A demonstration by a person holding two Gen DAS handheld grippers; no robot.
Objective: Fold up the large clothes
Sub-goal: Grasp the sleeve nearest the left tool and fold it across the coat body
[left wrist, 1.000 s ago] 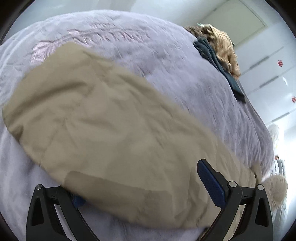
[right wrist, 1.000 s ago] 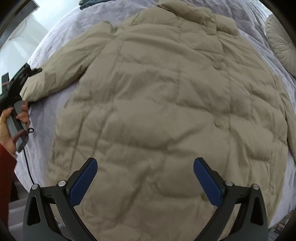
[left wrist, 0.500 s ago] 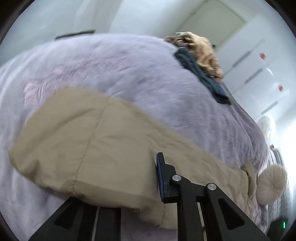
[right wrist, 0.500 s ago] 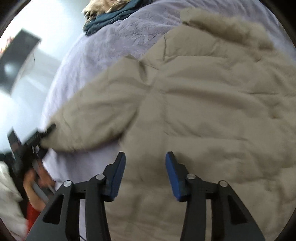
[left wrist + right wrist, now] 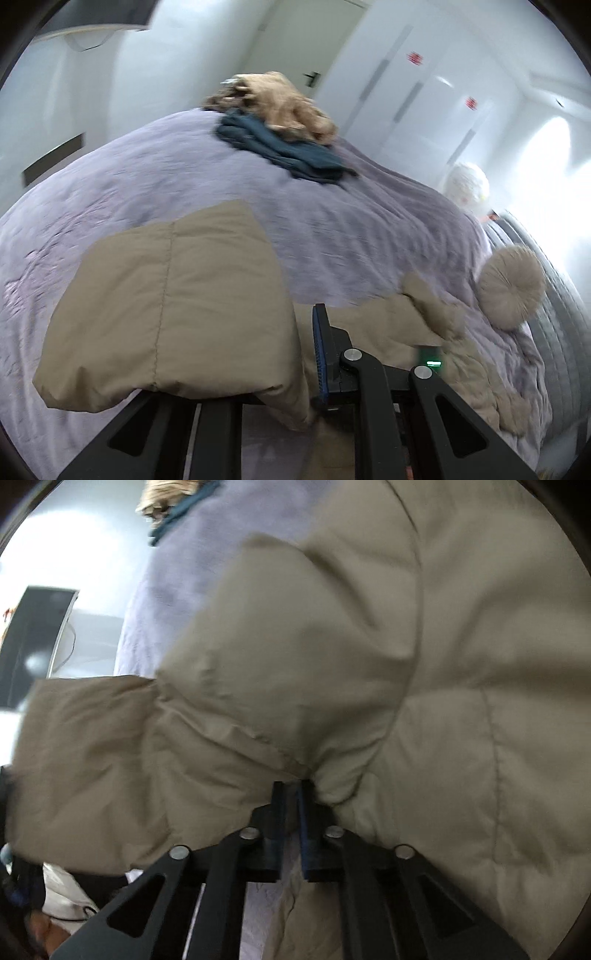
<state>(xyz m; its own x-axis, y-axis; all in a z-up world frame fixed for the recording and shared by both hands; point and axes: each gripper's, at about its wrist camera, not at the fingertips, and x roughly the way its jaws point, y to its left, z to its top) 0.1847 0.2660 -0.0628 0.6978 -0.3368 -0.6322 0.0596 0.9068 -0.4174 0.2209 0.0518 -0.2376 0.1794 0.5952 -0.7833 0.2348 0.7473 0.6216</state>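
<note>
A large beige puffer jacket (image 5: 424, 664) lies on a lilac bed cover (image 5: 332, 229). In the left wrist view my left gripper (image 5: 295, 362) is shut on the end of the jacket's sleeve (image 5: 173, 314), which is lifted and drapes over the left finger, hiding it. The jacket's fluffy collar (image 5: 436, 310) lies further right. In the right wrist view my right gripper (image 5: 291, 797) is shut on a pinched fold of the jacket near where the sleeve (image 5: 92, 760) joins the body.
A pile of tan and dark teal clothes (image 5: 284, 129) sits at the far side of the bed. A round beige cushion (image 5: 513, 288) lies at the right, by a grey quilted headboard (image 5: 554, 314). White wardrobe doors (image 5: 424, 92) stand behind.
Both grippers were open a second ago and have closed on the jacket. The left one has lifted the sleeve end; the right one has moved in to the sleeve base and pinched the fabric.
</note>
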